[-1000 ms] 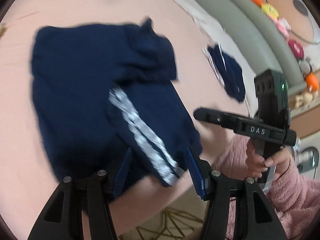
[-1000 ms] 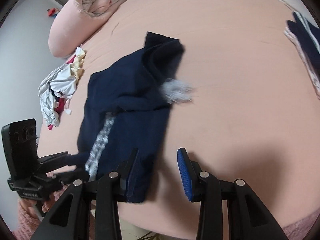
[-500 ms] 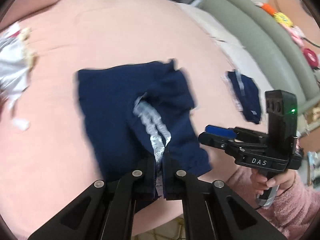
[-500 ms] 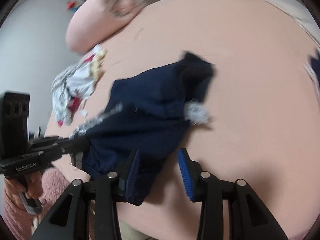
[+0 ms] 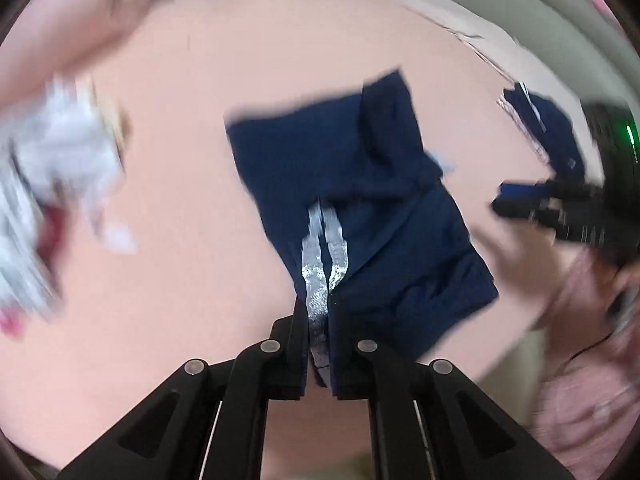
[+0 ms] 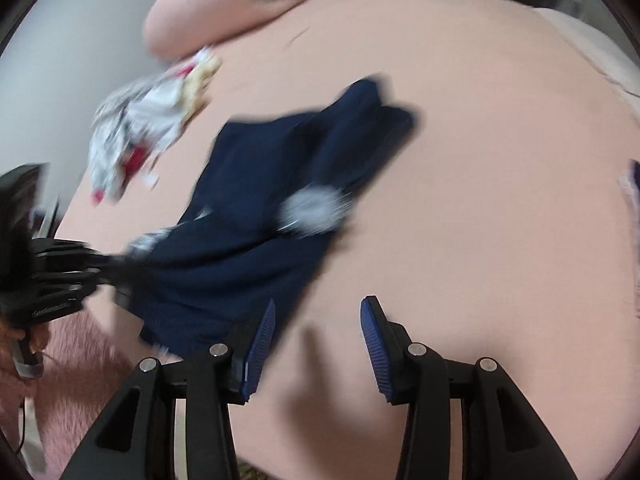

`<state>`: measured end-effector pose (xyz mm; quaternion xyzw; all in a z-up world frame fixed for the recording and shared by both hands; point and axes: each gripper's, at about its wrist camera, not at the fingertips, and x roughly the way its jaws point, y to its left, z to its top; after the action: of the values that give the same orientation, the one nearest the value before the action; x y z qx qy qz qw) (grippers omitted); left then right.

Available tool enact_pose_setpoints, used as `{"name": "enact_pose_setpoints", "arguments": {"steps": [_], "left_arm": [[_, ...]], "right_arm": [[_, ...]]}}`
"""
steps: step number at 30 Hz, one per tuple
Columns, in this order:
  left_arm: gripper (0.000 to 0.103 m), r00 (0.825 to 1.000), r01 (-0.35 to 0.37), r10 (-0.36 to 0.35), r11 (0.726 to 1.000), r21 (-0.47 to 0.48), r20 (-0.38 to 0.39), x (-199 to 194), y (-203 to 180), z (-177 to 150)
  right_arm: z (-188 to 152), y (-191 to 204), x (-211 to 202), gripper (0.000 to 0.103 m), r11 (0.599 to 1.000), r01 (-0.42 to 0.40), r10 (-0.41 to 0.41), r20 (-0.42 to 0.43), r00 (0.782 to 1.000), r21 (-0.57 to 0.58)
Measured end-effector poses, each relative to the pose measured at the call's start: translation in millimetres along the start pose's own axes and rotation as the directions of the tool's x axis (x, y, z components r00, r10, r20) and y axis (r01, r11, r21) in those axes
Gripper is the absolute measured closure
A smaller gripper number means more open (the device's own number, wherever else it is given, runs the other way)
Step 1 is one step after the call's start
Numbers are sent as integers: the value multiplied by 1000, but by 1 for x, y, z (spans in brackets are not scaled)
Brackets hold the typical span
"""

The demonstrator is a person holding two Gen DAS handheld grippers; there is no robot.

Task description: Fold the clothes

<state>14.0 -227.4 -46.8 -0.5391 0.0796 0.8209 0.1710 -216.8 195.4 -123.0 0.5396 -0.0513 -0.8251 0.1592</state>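
Observation:
A navy garment (image 5: 360, 208) with a silver double stripe (image 5: 320, 264) lies on the pink bed. My left gripper (image 5: 319, 344) is shut on its near edge at the stripe and lifts that edge; it shows from the side in the right wrist view (image 6: 108, 264). In the right wrist view the garment (image 6: 260, 240) hangs from that grip, with a silver patch (image 6: 316, 208) on its right side. My right gripper (image 6: 318, 344) is open and empty, just right of the garment's near corner. It shows blurred in the left wrist view (image 5: 520, 200).
A pile of white and red clothes (image 6: 148, 136) lies at the bed's left. A folded navy piece (image 5: 548, 136) lies at the right. A rolled pink blanket (image 6: 224, 12) sits at the back. The bed's near edge (image 6: 360, 452) is close below the grippers.
My left gripper has shut on the striped edge and pulled it up and back. The right gripper stayed open and shifted right, off the garment.

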Motion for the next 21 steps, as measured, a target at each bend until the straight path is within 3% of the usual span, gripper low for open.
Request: {"name": "enact_pose_setpoints", "arguments": {"steps": [2,4,6,8,10,11,13,14,15,17,19,21], "left_arm": [[96,999,-12,9,996,89,35,2,-8,15],[94,999,32,-30,992,126,-18,11,-8,24],[86,978,165,-152,982,87,-143,24,-10,24],[85,973,165,-152,985,59,-175,31,-13,16],[85,965,170,-162,985,23,-207,38,-14,0],[85,962,197,-199,980,-27,-188,37,-8,-6],[85,952,254,-276,954,-161,-132,34,10,-14],[85,937,304,-337,915,-264,-92,35,24,-18],[85,920,348,-387,880,-324,-61,35,33,-20],[85,907,386,-422,833,-395,-3,33,49,-24],[85,912,369,-410,825,-428,-3,29,57,-26],[85,943,283,-330,862,-421,-41,24,66,-29]], "right_arm": [[10,-19,-2,59,999,19,-19,7,1000,32],[20,-32,3,59,998,39,-39,-3,999,43],[28,-33,9,59,998,56,-56,-14,998,39],[32,-27,11,59,999,30,-30,-10,1000,33],[31,-9,10,59,999,-49,49,-3,999,21],[30,4,11,59,995,-102,102,-4,995,-1],[23,35,15,59,977,-199,198,-24,980,-74],[18,52,20,59,966,-232,227,-49,973,-118],[11,67,29,59,957,-235,224,-85,971,-171],[2,79,47,59,958,-178,146,-151,978,-225],[-7,75,51,60,958,-137,89,-190,978,-252],[-10,69,44,59,959,-122,67,-214,974,-255]]}}
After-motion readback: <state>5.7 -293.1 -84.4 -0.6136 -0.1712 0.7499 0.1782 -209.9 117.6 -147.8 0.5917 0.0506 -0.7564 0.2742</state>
